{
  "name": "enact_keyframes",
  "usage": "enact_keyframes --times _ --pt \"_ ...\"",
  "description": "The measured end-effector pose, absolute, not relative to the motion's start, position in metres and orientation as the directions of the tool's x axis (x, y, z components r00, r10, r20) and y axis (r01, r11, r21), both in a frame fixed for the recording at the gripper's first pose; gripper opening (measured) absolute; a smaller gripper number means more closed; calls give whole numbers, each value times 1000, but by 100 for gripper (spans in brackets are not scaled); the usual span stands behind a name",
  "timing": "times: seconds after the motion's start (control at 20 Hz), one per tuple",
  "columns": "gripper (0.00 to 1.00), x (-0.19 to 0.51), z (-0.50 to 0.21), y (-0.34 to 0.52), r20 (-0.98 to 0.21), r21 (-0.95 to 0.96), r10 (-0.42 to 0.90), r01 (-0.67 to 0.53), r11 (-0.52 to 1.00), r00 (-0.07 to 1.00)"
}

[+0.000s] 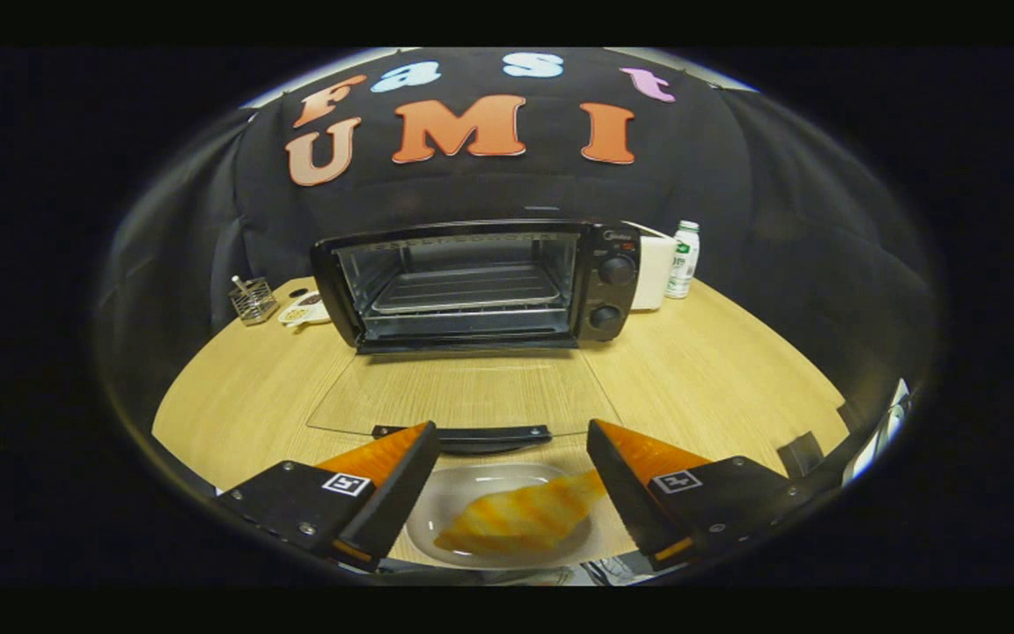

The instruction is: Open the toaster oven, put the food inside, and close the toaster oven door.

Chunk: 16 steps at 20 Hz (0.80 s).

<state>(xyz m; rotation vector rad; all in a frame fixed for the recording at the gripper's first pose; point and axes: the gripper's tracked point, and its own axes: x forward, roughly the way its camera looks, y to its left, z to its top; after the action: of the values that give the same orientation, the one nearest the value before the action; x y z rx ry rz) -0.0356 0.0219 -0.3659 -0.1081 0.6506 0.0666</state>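
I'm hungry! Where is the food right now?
The food lies on a plate between the open gripper's fingers, just before the oven's lowered door.

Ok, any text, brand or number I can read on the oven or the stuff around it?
Toaster oven: mark above its knobs, too blurred to read.
Bottle: label too small to read.
Gripper, open over the food: square code tags, no words.

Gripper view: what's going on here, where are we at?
A person-held gripper hangs over a plate carrying a pastry-like piece of food, fingers open to either side of it, not gripping. Beyond the fingers, the toaster oven stands with its glass door folded flat onto the table and the rack bare. Food not yet loaded.
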Motion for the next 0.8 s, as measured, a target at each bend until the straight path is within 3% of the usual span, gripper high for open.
enact_keyframes --times 0.8 --pt "100 -120 -421 25 -708 -83 -71 16 996 703"
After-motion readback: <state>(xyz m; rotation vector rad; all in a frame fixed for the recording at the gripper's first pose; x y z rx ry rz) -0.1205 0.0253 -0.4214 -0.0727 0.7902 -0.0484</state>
